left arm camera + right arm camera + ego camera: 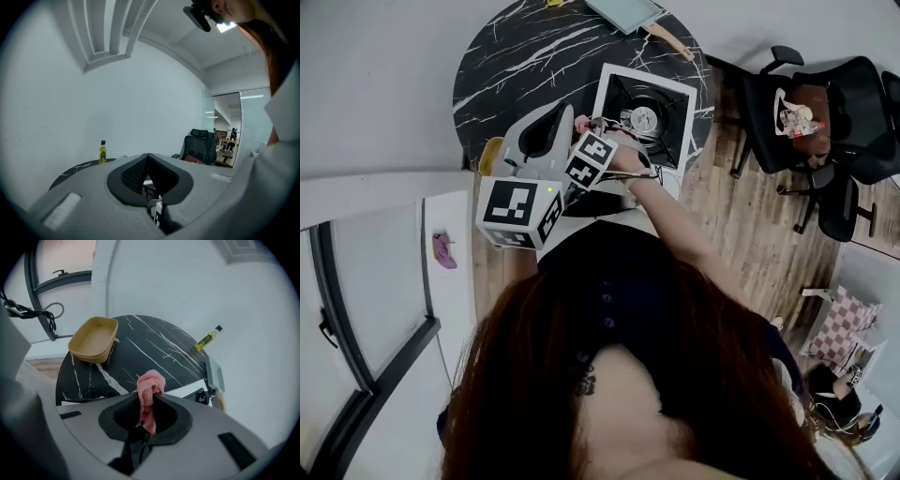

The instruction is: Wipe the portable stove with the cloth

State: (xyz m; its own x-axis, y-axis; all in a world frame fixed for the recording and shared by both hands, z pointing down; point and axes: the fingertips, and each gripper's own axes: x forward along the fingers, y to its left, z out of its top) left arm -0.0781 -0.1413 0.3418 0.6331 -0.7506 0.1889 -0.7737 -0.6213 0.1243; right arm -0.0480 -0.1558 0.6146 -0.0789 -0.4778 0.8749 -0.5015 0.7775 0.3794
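Observation:
The white portable stove (642, 117) with its black top sits on the round black marble table (516, 66). My right gripper (581, 125) hovers at the stove's near left corner, shut on a pink cloth (150, 389) that bunches up above the jaws. A strip of the stove's white edge (185, 391) shows just beyond the cloth. My left gripper (560, 115) is raised beside the right one and points level across the table. In the left gripper view its jaws (148, 158) meet with nothing between them.
A tan bowl (93, 339) stands at the table's left edge. A small yellow oil bottle (207, 339) is at the far side, a teal tray (623, 11) beside it. Black office chairs (825, 112) stand on the wooden floor to the right.

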